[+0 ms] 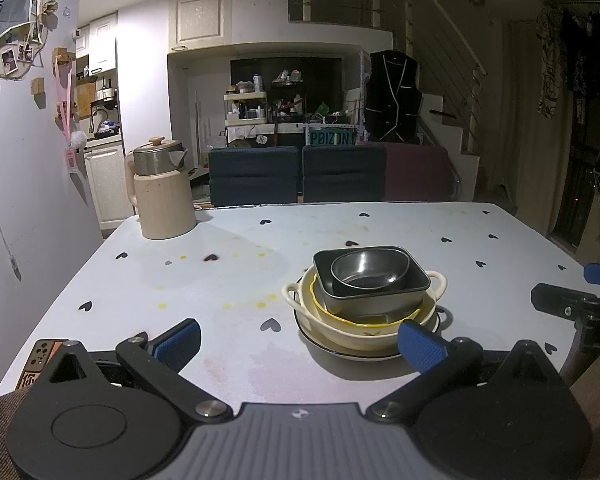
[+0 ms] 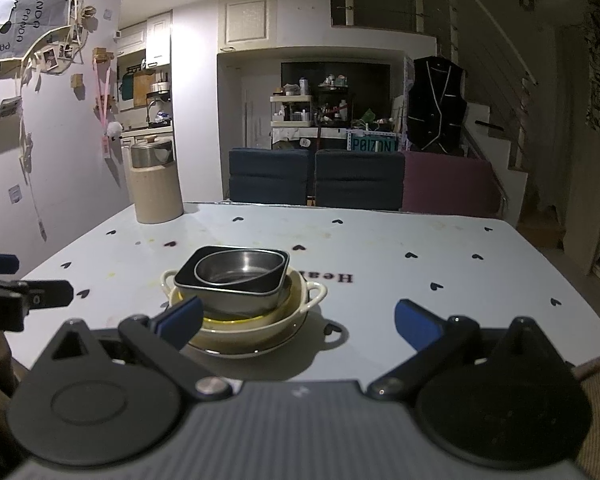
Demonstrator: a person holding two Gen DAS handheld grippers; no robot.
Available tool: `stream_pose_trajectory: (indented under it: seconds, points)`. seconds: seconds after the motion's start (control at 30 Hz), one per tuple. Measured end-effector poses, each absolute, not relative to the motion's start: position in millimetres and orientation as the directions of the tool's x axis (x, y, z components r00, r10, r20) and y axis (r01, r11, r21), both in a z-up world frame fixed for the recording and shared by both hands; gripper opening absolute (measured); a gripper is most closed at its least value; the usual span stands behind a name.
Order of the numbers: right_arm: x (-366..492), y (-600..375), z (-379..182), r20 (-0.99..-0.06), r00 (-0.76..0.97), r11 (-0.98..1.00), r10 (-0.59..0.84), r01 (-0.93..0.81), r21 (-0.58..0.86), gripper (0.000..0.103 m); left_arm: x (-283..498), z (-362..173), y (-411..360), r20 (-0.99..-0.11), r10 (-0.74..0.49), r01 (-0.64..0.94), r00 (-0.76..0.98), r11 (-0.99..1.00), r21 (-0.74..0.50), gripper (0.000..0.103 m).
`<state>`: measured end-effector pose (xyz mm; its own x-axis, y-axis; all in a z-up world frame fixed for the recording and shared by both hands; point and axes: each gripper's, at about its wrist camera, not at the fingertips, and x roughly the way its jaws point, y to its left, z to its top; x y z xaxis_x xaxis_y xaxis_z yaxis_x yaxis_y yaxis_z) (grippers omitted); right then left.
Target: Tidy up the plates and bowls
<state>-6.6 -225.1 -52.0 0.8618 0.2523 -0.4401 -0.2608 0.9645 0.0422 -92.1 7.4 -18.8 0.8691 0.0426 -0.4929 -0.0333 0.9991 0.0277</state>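
A stack of dishes stands on the table (image 1: 220, 248): a round steel bowl (image 1: 370, 268) inside a dark rectangular dish (image 1: 374, 294), inside a cream two-handled bowl (image 1: 364, 332) with a yellow rim, on a black-rimmed plate (image 1: 340, 350). The stack shows in the right wrist view too: steel bowl (image 2: 236, 268), rectangular dish (image 2: 236, 296), cream bowl (image 2: 260, 324), plate (image 2: 276, 344). My left gripper (image 1: 298, 340) is open and empty, just left of and in front of the stack. My right gripper (image 2: 298, 322) is open and empty, just right of and in front of it.
A cream kettle (image 1: 162, 192) with a steel lid stands at the table's far left corner (image 2: 154, 180). Blue and maroon chairs (image 1: 342, 178) line the far edge. The right gripper shows at the left view's right edge (image 1: 580, 308).
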Motion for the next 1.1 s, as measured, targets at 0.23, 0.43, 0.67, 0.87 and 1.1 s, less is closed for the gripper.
stream_pose_trajectory:
  seconds: [0.23,0.43,0.67,0.87,1.1]
  points:
    - [-6.8,-225.1,-52.1,-0.440,0.862,0.965,0.252,-0.261,0.042,0.103,-92.4,-18.6,7.3,-0.492,0.042,-0.033,0.870,0.999,0.027,0.103]
    - [-7.1,-224.5,-52.4,-0.440,0.862,0.964,0.253,-0.262,0.041,0.103,-92.6,-17.8,6.6,-0.490,0.041,-0.032,0.871,0.999,0.026,0.103]
    - [-7.2,-224.0,-52.6,-0.440,0.862,0.964,0.252,-0.261,0.042,0.103,-92.5,-18.0,6.7,-0.490,0.041,-0.033,0.871,0.999,0.025,0.103]
    - [-7.5,-223.4,-52.7,-0.439,0.862,0.965,0.251,-0.260,0.042,0.103,-92.5,-18.3,7.1,-0.490,0.041,-0.032,0.871,0.999,0.026,0.103]
    - [-7.5,-222.3,-52.8,-0.439,0.863,0.965,0.250,-0.259,0.042,0.103,-92.4,-18.6,7.3,-0.490,0.040,-0.032,0.871,0.999,0.025,0.103]
